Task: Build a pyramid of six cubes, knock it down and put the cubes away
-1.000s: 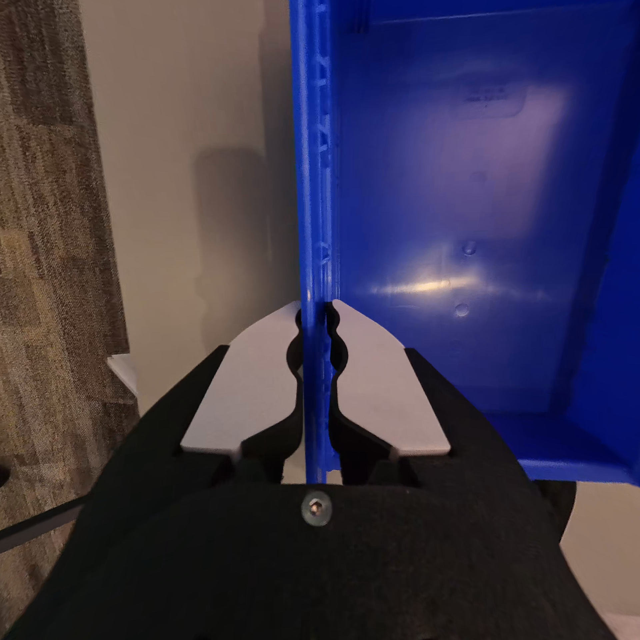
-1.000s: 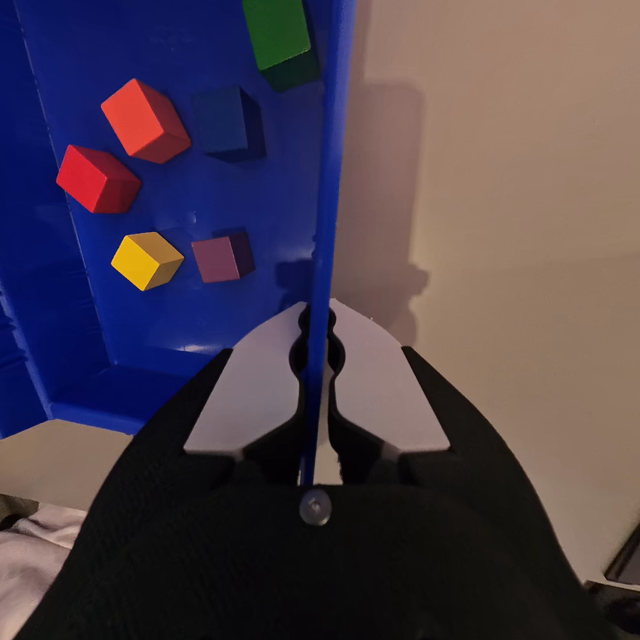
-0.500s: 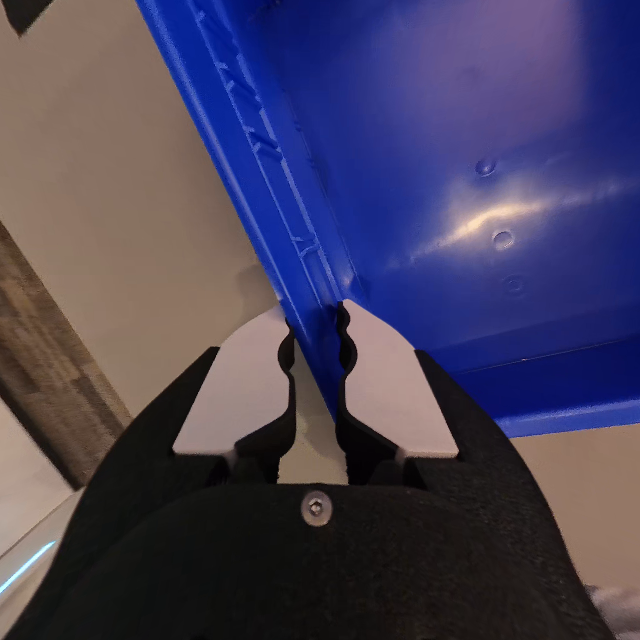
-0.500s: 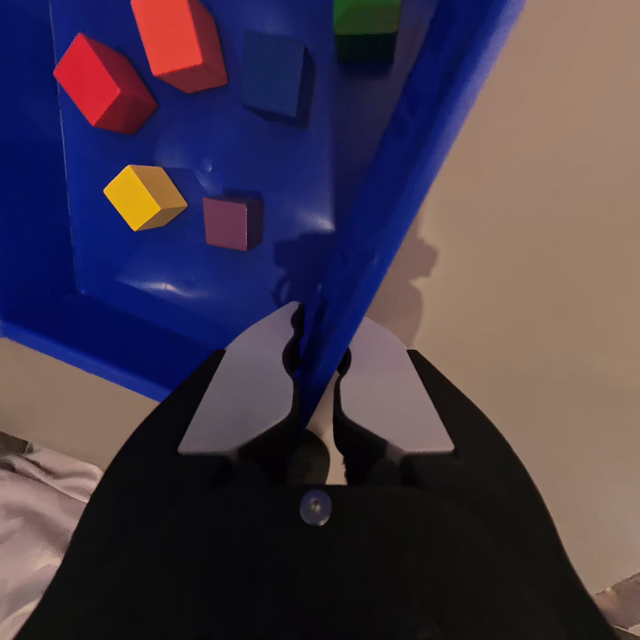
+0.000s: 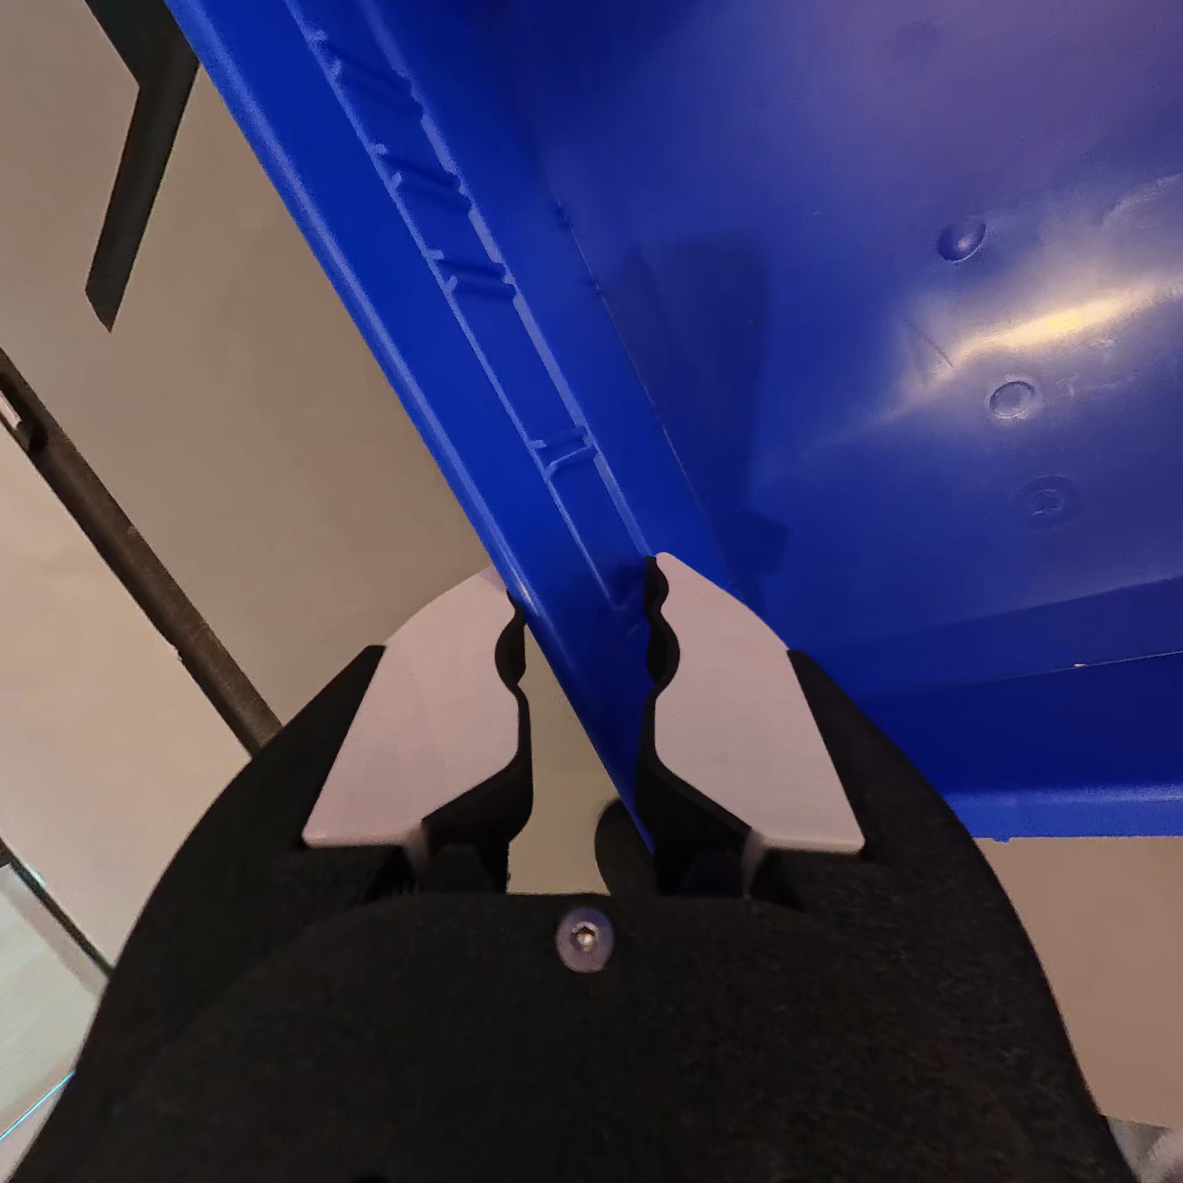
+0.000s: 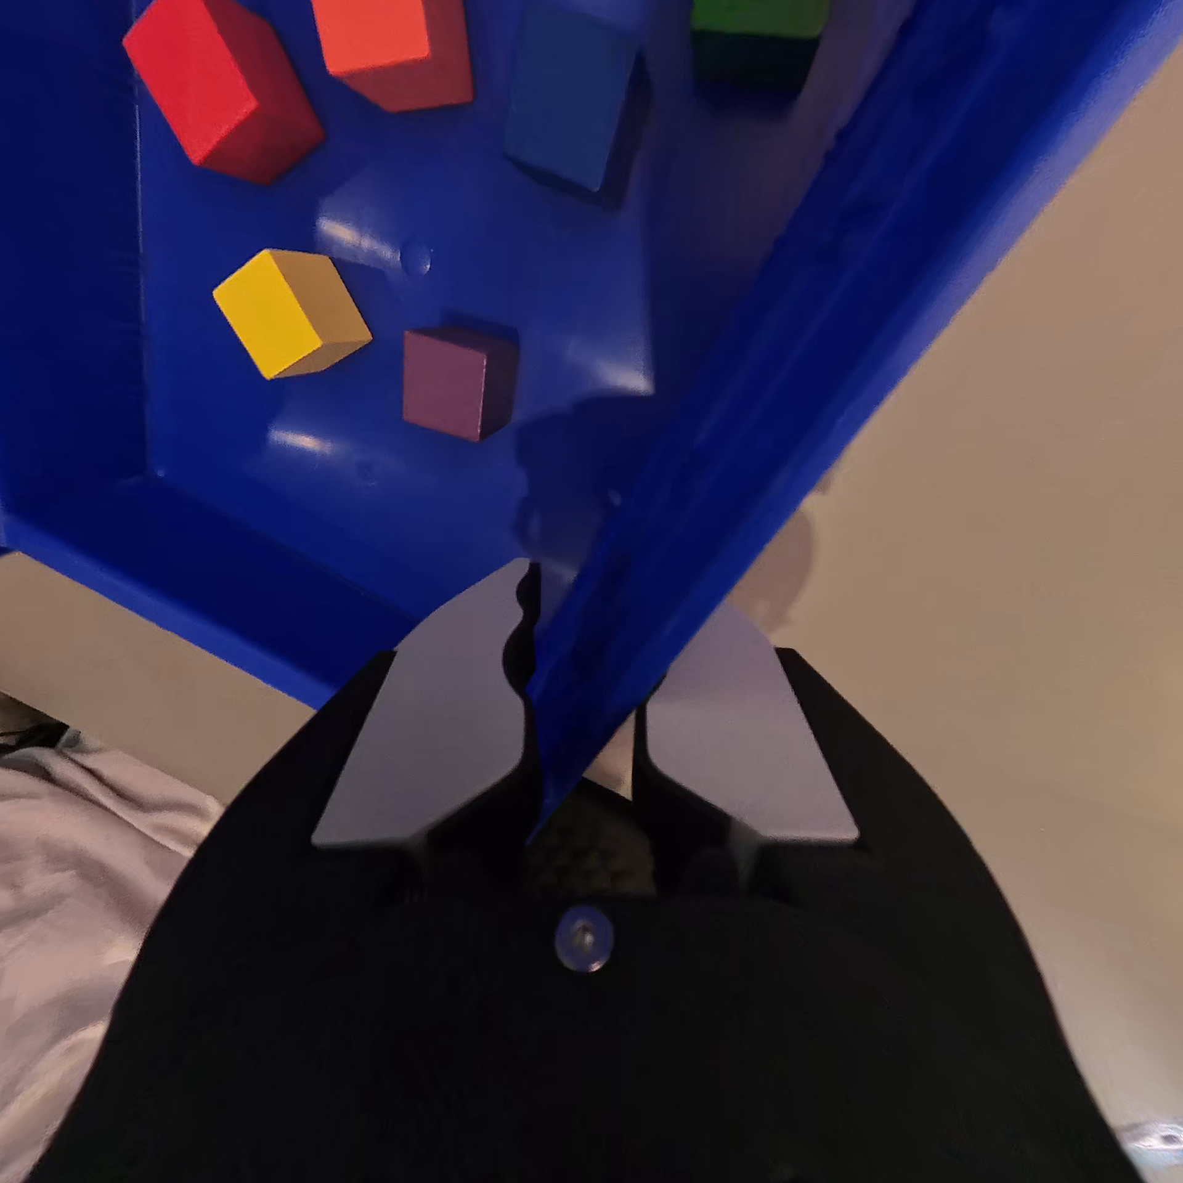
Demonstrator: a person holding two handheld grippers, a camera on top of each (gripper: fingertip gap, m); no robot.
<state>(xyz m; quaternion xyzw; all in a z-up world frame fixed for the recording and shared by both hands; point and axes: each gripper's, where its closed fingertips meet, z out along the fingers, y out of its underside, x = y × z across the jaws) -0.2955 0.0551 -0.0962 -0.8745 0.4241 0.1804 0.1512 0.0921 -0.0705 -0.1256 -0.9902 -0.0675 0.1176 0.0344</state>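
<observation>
Tongs, left (image 5: 579, 630): parted, straddling rim of blue bin (image 5: 832, 320) on beige table (image 5: 256, 480). Tongs, right (image 6: 592, 646): parted, astride opposite rim. Bin contents, left to right: red cube (image 6: 217, 89), yellow cube (image 6: 288, 313), orange cube (image 6: 390, 51), purple cube (image 6: 454, 384), blue cube (image 6: 570, 102), green cube (image 6: 755, 45).

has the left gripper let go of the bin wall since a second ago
Yes. The left gripper has opened: its fingers, earlier clamped on the blue bin wall, now stand apart around it.

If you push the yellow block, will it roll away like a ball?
Probably not. The yellow block has flat faces and sharp corners, so it would likely slide or tumble once. The blue bin floor looks shiny, so sliding seems likelier than rolling.
</observation>
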